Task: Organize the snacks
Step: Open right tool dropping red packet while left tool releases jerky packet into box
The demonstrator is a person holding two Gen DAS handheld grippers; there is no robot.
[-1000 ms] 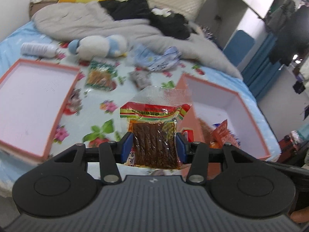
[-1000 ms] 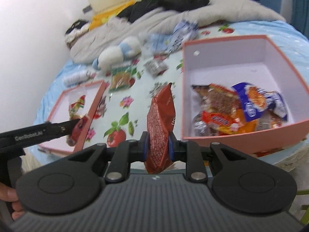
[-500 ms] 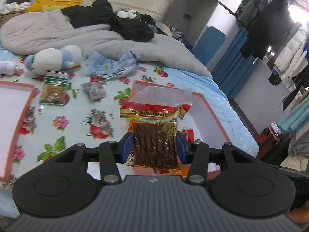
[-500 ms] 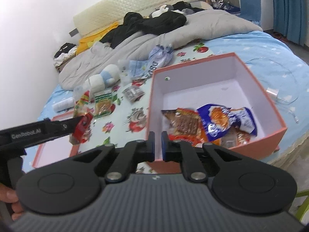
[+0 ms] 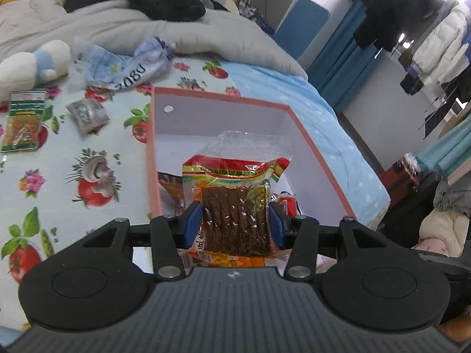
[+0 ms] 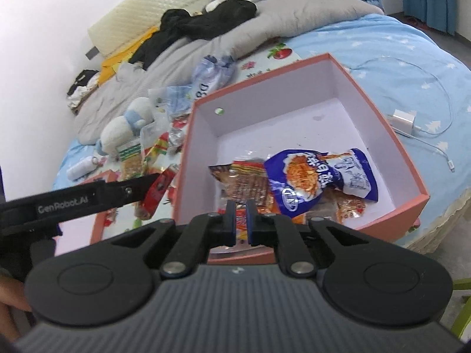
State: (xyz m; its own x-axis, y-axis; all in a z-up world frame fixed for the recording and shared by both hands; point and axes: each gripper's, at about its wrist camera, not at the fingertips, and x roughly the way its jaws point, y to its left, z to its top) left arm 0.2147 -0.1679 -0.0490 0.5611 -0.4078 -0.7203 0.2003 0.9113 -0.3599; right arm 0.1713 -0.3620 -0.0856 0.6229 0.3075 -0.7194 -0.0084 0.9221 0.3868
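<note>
My left gripper (image 5: 235, 225) is shut on a clear packet of brown snack sticks with a red and yellow top (image 5: 235, 203), held over the near end of the pink box (image 5: 223, 95). The same box (image 6: 391, 135) shows in the right wrist view with several snack packets inside, a blue one (image 6: 321, 182) on top. My right gripper (image 6: 239, 220) is nearly closed and empty above the box's near wall. The left gripper (image 6: 123, 189) reaches in from the left with its packet. A green snack packet (image 5: 23, 120) and a small grey packet (image 5: 86, 113) lie on the bedsheet.
A pink box lid (image 6: 101, 223) lies left of the box. A plush toy (image 5: 35, 64), a crumpled blue bag (image 5: 132, 67), a grey duvet and black clothes lie further back. A white charger and cable (image 6: 406, 120) lie right of the box. The bed's edge is near.
The right gripper let go of the red snack packet over the box and its jaws closed to a narrow gap. The left gripper swung right with its packet, from the lid to over the box.
</note>
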